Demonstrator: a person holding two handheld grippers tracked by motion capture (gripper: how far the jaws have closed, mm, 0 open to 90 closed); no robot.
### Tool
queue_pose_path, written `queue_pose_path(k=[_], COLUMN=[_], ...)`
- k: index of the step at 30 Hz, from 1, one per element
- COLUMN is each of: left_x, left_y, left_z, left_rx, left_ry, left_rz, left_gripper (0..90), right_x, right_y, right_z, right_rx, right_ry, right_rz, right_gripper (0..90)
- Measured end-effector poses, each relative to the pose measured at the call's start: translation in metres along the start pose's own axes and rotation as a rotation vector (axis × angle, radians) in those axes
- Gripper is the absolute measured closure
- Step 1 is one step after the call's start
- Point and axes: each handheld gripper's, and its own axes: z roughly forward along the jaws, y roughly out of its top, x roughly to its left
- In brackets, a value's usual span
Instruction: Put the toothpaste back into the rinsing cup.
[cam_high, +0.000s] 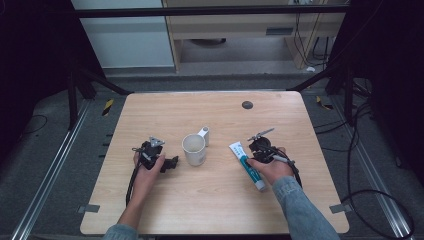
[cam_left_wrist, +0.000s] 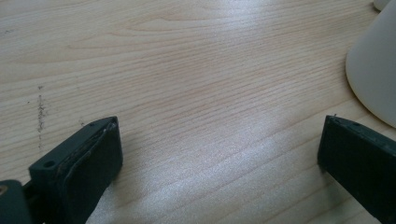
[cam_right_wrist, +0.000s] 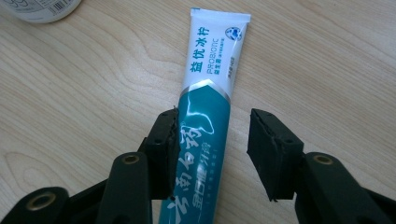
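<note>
The right gripper (cam_right_wrist: 212, 149) straddles the toothpaste tube (cam_right_wrist: 208, 93), one pad touching it, the other apart (not yet clamped). The left gripper (cam_left_wrist: 219, 158) stands released, the white mug (cam_left_wrist: 376, 74) just beyond its jaw.

The wooden table (cam_high: 220, 205) lies bare along its near edge and across its far half, so a hand could pass freely there. At its middle stands a white mug (cam_high: 194, 149), blocking the straight way between the left gripper (cam_high: 172, 162) and the right gripper (cam_high: 248, 150). A toothpaste tube (cam_high: 247, 167) lies flat just right of the mug, narrowing the gap there. A small dark disc (cam_high: 247, 105) sits near the far edge.
</note>
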Motion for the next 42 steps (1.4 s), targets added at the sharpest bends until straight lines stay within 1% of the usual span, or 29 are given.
queue_pose_path(k=[3, 5, 6, 7, 8, 10, 11, 13, 17, 19, 25, 30, 32, 33, 34, 42], left_x=[0.000, 0.000, 0.000, 0.000, 0.000, 0.000, 0.000, 0.000, 0.000, 0.000, 0.000, 0.000, 0.000, 0.000, 0.000, 0.000], left_y=[0.000, 0.000, 0.000, 0.000, 0.000, 0.000, 0.000, 0.000, 0.000, 0.000, 0.000, 0.000, 0.000, 0.000, 0.000, 0.000], left_z=[0.000, 0.000, 0.000, 0.000, 0.000, 0.000, 0.000, 0.000, 0.000, 0.000, 0.000, 0.000, 0.000, 0.000, 0.000, 0.000], left_rx=[-0.002, -0.004, -0.004, -0.002, -0.002, -0.004, -0.004, -0.004, -0.003, -0.005, -0.005, -0.006, -0.006, -0.006, -0.006, -0.005], left_ry=[-0.001, -0.001, -0.001, 0.000, 0.000, -0.001, -0.001, -0.001, 0.000, -0.001, -0.001, -0.002, -0.002, -0.001, -0.002, -0.002], left_rz=[0.000, -0.003, -0.003, -0.002, -0.002, -0.003, -0.003, -0.002, -0.002, -0.003, -0.004, -0.004, -0.003, -0.003, -0.003, -0.002], left_gripper=[0.0, 0.0, 0.0, 0.0, 0.0, 0.0, 0.0, 0.0, 0.0, 0.0, 0.0, 0.0, 0.0, 0.0, 0.0, 0.0], right_x=[0.000, -0.001, -0.001, -0.001, -0.001, -0.001, -0.001, -0.001, 0.001, 0.002, 0.002, 0.003, 0.003, 0.004, 0.004, 0.006], right_y=[0.002, 0.004, 0.004, 0.005, 0.005, 0.006, 0.006, 0.007, 0.011, 0.013, 0.017, 0.019, 0.019, 0.019, 0.020, 0.022], right_z=[0.002, 0.005, 0.005, 0.008, 0.009, 0.013, 0.015, 0.017, 0.022, 0.026, 0.034, 0.037, 0.038, 0.039, 0.039, 0.040], right_rx=[0.010, 0.022, 0.022, 0.032, 0.038, 0.044, 0.049, 0.053, 0.056, 0.072, 0.087, 0.101, 0.103, 0.108, 0.111, 0.118], right_ry=[-0.005, -0.012, -0.012, -0.015, -0.014, -0.017, -0.011, 0.001, -0.001, 0.000, -0.007, -0.010, -0.010, -0.019, -0.018, -0.021], right_rz=[0.003, 0.004, 0.004, 0.006, 0.014, 0.014, 0.018, 0.027, 0.022, 0.028, 0.031, 0.035, 0.026, 0.030, 0.034, 0.027], right_gripper=[53.4, 49.6, 49.6, 47.7, 46.8, 45.9, 45.7, 46.1, 46.2, 46.3, 46.7, 47.1, 47.4, 47.5, 47.6, 48.9])
